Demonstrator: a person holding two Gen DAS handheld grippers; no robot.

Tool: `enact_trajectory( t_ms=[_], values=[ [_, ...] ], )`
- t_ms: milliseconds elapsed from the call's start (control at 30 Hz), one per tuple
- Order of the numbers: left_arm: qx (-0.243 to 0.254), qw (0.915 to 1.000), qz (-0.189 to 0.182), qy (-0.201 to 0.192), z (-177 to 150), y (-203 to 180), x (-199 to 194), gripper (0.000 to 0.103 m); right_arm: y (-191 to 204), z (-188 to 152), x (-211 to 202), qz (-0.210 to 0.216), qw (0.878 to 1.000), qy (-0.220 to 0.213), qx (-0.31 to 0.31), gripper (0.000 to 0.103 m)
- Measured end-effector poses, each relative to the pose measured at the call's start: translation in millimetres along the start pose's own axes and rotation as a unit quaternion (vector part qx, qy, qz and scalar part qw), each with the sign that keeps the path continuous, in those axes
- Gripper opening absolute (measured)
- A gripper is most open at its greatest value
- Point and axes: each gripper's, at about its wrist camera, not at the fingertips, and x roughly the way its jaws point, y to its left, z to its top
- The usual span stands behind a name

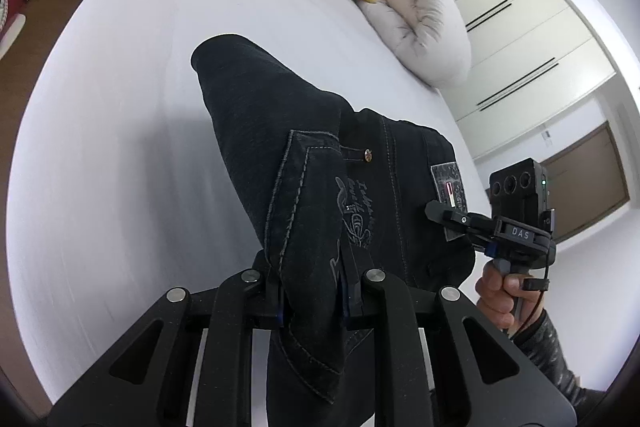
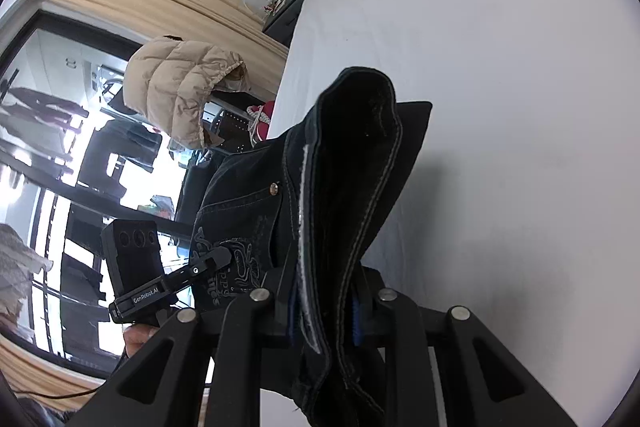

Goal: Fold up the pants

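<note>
The pants (image 1: 304,187), dark denim with pale stitching and an embroidered back pocket, are held up over the white bed (image 1: 120,147), clear of the sheet near its foot edge, with the far end drooping toward the mattress. The left gripper (image 1: 312,301) is clamped narrow on a bunched fold by the pocket; the right gripper (image 2: 324,307) is likewise pinched on the doubled waistband or seam edge. Judged by the drape, the cloth is heavy, fairly stiff for fabric and not slippery; it should crease cleanly and hold a fold. The thick stitched edges are the sound places to grip, as single layers may slide. Concealed: the legs' full length, the hems, and whether the layers lie aligned. Both pad contacts are buried in cloth.
</note>
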Motion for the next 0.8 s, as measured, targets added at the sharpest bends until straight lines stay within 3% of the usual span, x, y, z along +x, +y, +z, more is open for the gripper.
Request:
enact_trajectory(
  t_ms=[100, 267, 300, 367, 400, 500, 700, 733, 800],
  values=[
    [-0.003, 0.9999, 0.006, 0.011, 17, 34, 7, 0.016, -20, 13, 23, 0.001, 1.000, 0.009, 0.020, 0.022],
    [-0.018, 0.9995, 0.004, 0.027, 15, 71, 32, 0.018, -58, 15, 47, 0.003, 0.998, 0.023, 0.058, 0.023],
    [-0.024, 0.9994, -0.006, 0.026, 11, 75, 36, 0.020, -65, 13, 48, 0.019, 0.997, 0.022, 0.066, 0.024],
    [-0.032, 0.9991, -0.010, 0.027, 5, 82, 44, 0.025, -76, 10, 50, 0.030, 0.996, 0.024, 0.079, 0.039],
    [-0.036, 0.9989, -0.012, 0.028, 0, 89, 44, 0.029, -85, 7, 53, 0.025, 0.995, 0.026, 0.089, 0.039],
    [-0.044, 0.9987, -0.018, 0.020, -8, 93, 55, 0.030, -89, 1, 55, 0.045, 0.995, 0.015, 0.092, 0.039],
    [-0.041, 0.9991, -0.005, 0.007, -12, 91, 52, 0.030, -88, -5, 41, 0.032, 0.996, 0.001, 0.087, 0.046],
    [-0.034, 0.9994, 0.010, 0.003, -9, 84, 53, 0.032, -86, -7, 35, 0.020, 0.996, -0.006, 0.086, 0.048],
    [-0.013, 0.9988, 0.045, -0.009, -9, 71, 49, 0.046, -78, -9, 23, -0.012, 0.997, -0.023, 0.077, 0.052]
  ],
)
